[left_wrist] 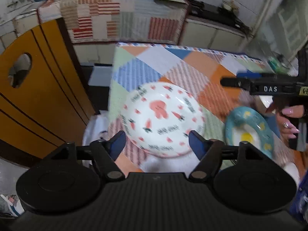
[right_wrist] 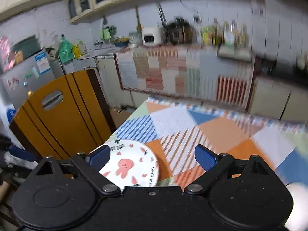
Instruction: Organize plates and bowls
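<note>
Now spread wide and empty – left gripper [left_wrist: 156, 142] above the near edge of the white rabbit plate [left_wrist: 163, 118], pads clear of its rim; plate flat near the left corner of the patchwork tablecloth [left_wrist: 192, 65]. Just right of it, a blue-rimmed dish [left_wrist: 248, 129] with a yellow centre, beside a hand [left_wrist: 288, 119]. Likewise open with nothing between the pads – right gripper [right_wrist: 152, 156], plate at its near left.

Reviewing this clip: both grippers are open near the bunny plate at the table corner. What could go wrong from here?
1. The bunny plate lies near the corner of the patchwork table; a nudge from the left gripper might slide it off.
2. The blue duck dish lies close beside it; the two could knock together.
3. The right gripper is nearby, so the tools could collide.
</note>
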The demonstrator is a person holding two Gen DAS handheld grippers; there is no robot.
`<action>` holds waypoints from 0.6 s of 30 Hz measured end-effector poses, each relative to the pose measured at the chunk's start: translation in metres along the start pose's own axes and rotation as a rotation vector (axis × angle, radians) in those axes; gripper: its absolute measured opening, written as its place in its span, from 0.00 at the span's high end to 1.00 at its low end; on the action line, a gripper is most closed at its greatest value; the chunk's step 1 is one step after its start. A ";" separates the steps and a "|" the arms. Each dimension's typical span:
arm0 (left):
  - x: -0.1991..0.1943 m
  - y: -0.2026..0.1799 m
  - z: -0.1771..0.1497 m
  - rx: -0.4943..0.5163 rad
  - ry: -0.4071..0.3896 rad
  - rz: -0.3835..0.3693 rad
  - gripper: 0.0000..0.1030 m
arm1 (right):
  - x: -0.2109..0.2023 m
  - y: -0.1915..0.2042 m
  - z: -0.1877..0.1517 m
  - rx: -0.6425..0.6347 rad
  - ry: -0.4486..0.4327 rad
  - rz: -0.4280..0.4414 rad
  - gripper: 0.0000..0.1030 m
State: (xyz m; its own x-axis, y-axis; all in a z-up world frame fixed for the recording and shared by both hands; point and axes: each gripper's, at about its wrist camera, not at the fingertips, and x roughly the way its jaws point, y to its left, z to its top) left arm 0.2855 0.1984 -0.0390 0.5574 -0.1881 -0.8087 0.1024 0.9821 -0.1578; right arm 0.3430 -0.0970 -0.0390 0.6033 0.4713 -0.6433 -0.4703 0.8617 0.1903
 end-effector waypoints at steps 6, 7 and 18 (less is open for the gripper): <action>0.044 0.016 0.012 -0.043 0.034 0.005 0.26 | 0.055 -0.020 -0.012 0.189 0.197 0.115 0.14; 0.053 0.019 0.013 -0.062 0.043 0.000 0.26 | 0.062 -0.021 -0.016 0.214 0.227 0.129 0.14; 0.114 0.045 -0.006 -0.202 0.053 -0.018 0.28 | 0.108 -0.023 -0.047 0.246 0.347 0.110 0.31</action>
State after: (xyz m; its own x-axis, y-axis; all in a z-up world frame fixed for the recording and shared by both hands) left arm 0.3483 0.2209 -0.1414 0.5124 -0.2107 -0.8325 -0.0583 0.9587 -0.2785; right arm 0.3888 -0.0747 -0.1480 0.2869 0.5078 -0.8123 -0.3266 0.8490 0.4154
